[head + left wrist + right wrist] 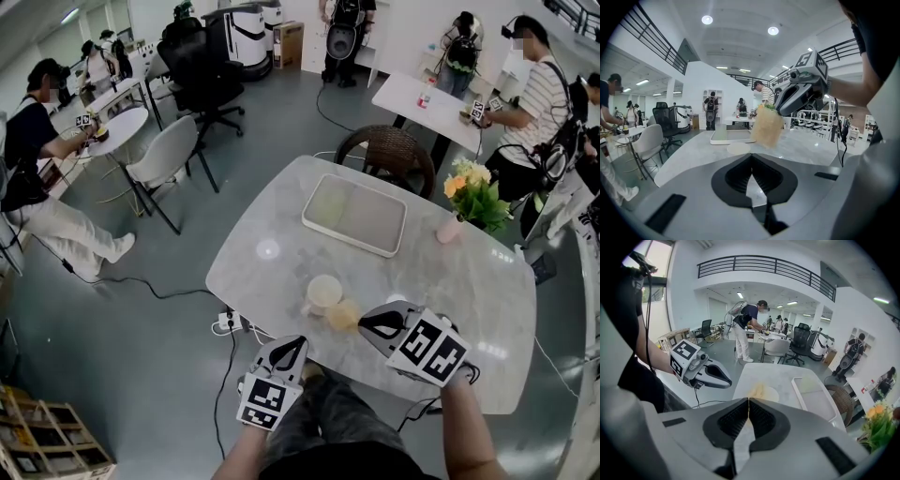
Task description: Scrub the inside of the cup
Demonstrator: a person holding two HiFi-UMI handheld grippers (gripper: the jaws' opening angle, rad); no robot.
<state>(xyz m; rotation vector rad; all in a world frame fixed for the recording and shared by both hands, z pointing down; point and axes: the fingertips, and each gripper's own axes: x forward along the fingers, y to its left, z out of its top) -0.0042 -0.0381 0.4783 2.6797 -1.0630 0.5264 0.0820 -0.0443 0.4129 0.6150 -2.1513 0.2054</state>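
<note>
A pale cup [324, 293] with a handle stands on the marble table [281, 253] near its front edge. In the left gripper view its rim [738, 148] shows just past my jaws. My right gripper [364, 325] sits to the cup's right, shut on a yellow sponge [344, 315]. That sponge [766, 127] hangs below the right gripper [780, 110], above the tabletop. In the right gripper view the sponge [756, 391] shows just past my closed jaws [748, 400], in front of the cup [769, 393]. My left gripper [296, 341] is shut and empty, off the table's front edge.
A white rectangular tray [356, 214] lies beyond the cup. A pink vase of flowers [469, 197] stands at the table's right. A wicker chair [384, 155] is at the far side. Several people, other tables and chairs fill the room.
</note>
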